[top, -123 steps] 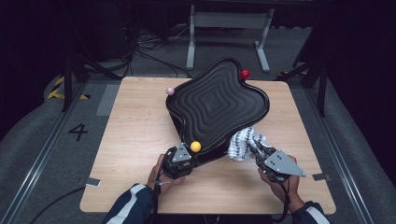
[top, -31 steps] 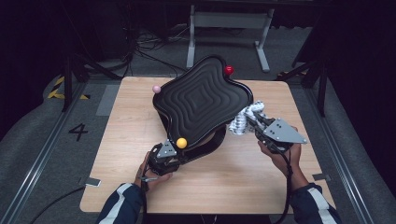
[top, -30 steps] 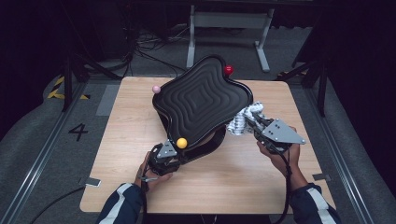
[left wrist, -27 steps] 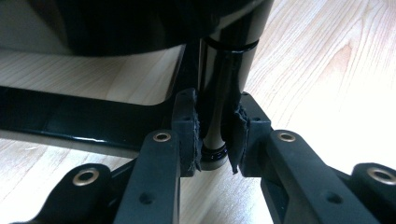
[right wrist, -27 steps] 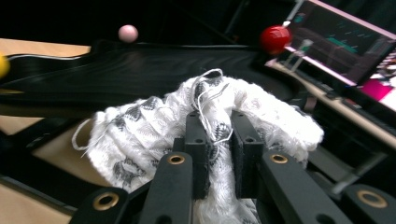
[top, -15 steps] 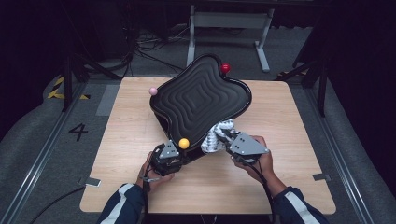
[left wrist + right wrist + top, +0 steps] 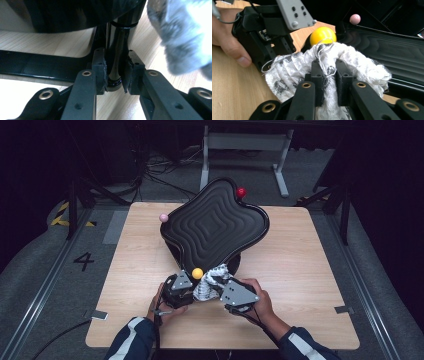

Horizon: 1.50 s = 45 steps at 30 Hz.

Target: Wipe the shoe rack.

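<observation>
Plainly, the left gripper [image 7: 115, 75] clamps the black leg [image 7: 117, 57] of the tilted wavy tray [image 7: 212, 227], at 6 o'clock of it; the right gripper [image 7: 327, 72] pinches a white cloth [image 7: 294, 72] pressed against the yellow ball [image 7: 322, 35]; a hard wipe could shove the leg loose, so the tray drops onto the table [image 7: 310, 270].

We hold the black wavy tray [image 7: 212, 222] tilted up over the wooden table [image 7: 305, 270], our left gripper [image 7: 181, 287] at its near edge by the yellow ball [image 7: 197, 273]. Our right gripper [image 7: 227, 290] presses a white patterned cloth [image 7: 210, 282] close against the tray's underside beside it. A pink ball [image 7: 163, 217] and a red ball [image 7: 241, 192] sit at the tray's far corners.
</observation>
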### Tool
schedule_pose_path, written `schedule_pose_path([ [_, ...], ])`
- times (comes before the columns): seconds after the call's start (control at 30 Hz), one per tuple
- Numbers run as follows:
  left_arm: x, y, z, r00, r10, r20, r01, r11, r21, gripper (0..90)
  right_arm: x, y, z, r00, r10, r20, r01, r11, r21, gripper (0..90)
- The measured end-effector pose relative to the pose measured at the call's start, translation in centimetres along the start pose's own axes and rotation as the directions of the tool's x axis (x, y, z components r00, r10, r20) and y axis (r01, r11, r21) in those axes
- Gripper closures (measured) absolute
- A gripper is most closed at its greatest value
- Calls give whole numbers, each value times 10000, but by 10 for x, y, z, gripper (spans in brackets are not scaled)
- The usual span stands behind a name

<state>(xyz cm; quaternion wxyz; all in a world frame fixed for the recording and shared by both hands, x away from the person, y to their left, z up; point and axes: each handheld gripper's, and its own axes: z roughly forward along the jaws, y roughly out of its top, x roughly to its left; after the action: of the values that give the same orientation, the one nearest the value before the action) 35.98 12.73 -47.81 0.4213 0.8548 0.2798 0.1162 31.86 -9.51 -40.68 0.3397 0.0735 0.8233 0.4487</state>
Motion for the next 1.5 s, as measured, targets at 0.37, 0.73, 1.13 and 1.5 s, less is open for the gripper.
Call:
schedule_pose_path([
  [0.37,1,0,0,10000,30,40,-29,10000,-33,739,-27,-14,-15,9937,348,1069,-346,9994,-43,804],
  [0.73,1,0,0,9999,112,108,-111,9999,-56,739,-96,-30,-54,9403,1440,3084,-1407,9895,-330,805],
  [1.13,1,0,1,9998,-65,203,66,10000,-59,738,-150,-33,-71,8844,2094,4171,-2089,9768,-473,803],
  [1.5,1,0,0,9998,-35,211,36,10000,-35,738,-158,-39,-68,8846,2502,3935,-2448,9674,-648,799],
])
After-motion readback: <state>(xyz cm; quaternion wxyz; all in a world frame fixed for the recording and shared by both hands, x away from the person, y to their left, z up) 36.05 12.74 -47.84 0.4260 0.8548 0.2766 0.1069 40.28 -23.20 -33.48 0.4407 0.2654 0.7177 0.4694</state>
